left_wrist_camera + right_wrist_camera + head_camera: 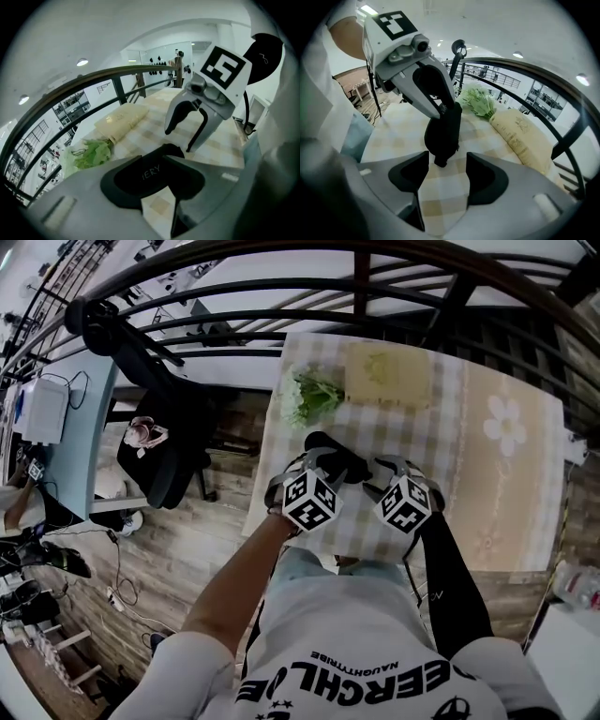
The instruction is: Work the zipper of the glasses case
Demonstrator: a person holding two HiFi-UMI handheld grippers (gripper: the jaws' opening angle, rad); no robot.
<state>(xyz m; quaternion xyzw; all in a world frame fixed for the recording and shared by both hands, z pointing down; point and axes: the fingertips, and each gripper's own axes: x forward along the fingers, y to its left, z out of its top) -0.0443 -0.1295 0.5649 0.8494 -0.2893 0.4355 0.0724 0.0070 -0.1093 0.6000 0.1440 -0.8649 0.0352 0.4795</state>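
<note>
A black glasses case point(339, 458) stands tilted over the checked tablecloth point(427, 442). My left gripper point(323, 468) is shut on its upper part. In the left gripper view the case point(150, 177), with pale lettering, fills the gap between the jaws of this gripper point(152, 161). The right gripper view shows the left gripper point(445, 110) clamping the case point(444, 133), whose lower end rests on or just above the cloth. My right gripper point(447, 157) is open, with that lower end just beyond its fingertips and no contact. It shows again as the right gripper point(179, 139), jaws apart.
A bunch of green leaves point(314, 395) and a beige packet point(389, 376) lie at the table's far side, near a dark railing point(281, 287). A flower-print mat point(506, 427) covers the table's right part. The table's near edge is close to my body.
</note>
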